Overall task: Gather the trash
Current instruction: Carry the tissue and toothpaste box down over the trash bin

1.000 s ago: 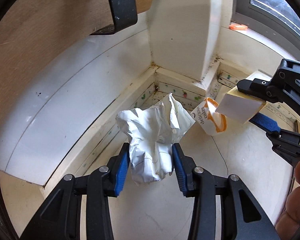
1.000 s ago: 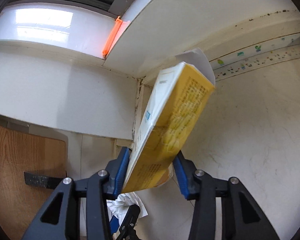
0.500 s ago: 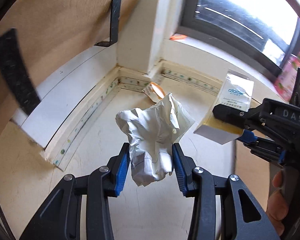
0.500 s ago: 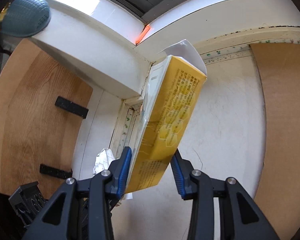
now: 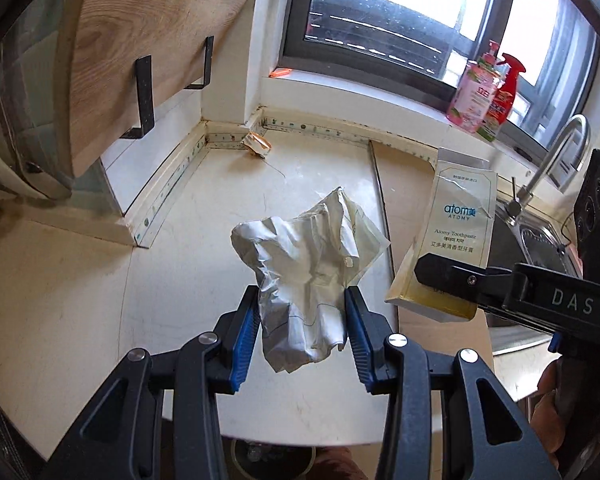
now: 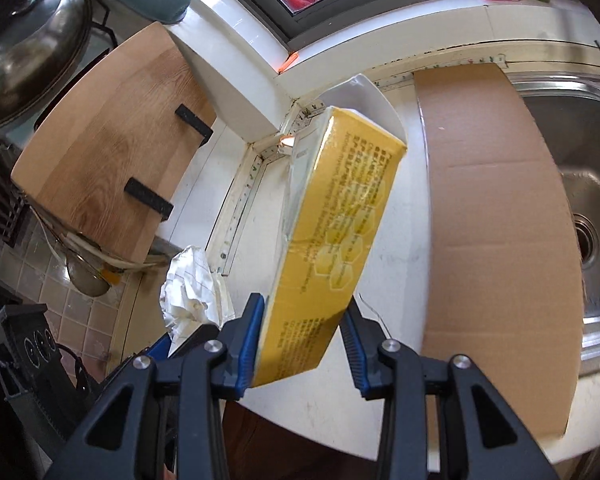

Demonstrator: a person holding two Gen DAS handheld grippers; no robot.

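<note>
My left gripper (image 5: 300, 300) is shut on a crumpled white wrapper (image 5: 308, 264) and holds it above the pale counter (image 5: 180, 280). To its right, my right gripper (image 6: 306, 312) grips a long yellow and white toothpaste box (image 6: 340, 216) by its lower end. Its jaws are still tightening and the pads press on both sides. The box (image 5: 456, 232) stands tilted, open flap up. The right wrist view shows the wrapper (image 6: 192, 284) at lower left. A small orange and white wrapper (image 5: 256, 145) lies in the far counter corner.
A flat cardboard sheet (image 6: 496, 200) covers the counter beside the steel sink (image 6: 588, 208) with its faucet (image 5: 556, 152). Pink and red bottles (image 5: 480, 96) stand on the window sill. A wooden board (image 6: 112, 140) leans at the left, near a steel wok (image 6: 32, 40).
Both grippers have pulled back and up from the counter corner with their loads. The small orange wrapper stays behind, now far off. Window, sink and cardboard have come into view.
</note>
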